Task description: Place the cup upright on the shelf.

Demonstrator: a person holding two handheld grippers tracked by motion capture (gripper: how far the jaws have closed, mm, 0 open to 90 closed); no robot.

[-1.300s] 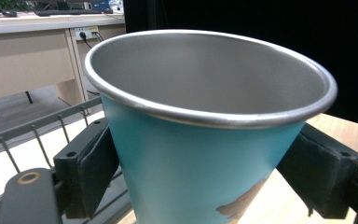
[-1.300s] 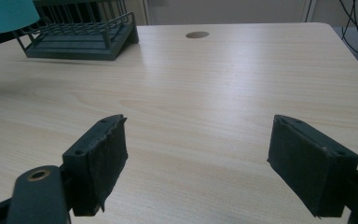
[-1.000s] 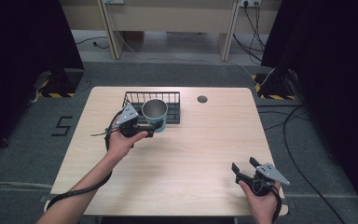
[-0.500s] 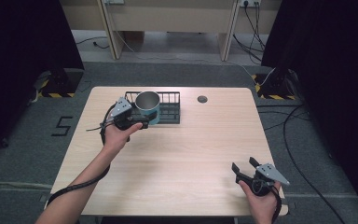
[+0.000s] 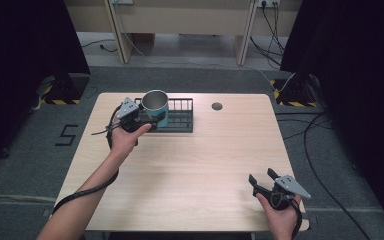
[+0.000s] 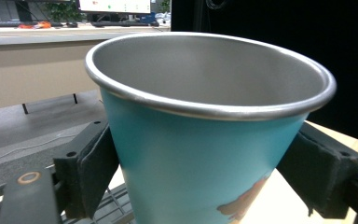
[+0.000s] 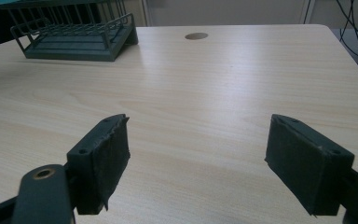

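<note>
Left gripper [image 5: 147,121]: jaws clamped on the teal cup [image 5: 155,107], carried since a second ago leftward to the wire rack's [image 5: 179,116] left end, probably for setting down there. Cup: upright, steel-lined, rolled rim, scuffed print low down; right gripper [image 5: 263,180]: agape, idle, well apart.

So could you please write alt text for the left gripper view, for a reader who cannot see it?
A teal metal cup with a silver rim and bare steel inside is clamped between the left gripper's two black jaws, upright, seen close up. Below it lies a dark wire rack, with the pale wooden table to the right.
</note>
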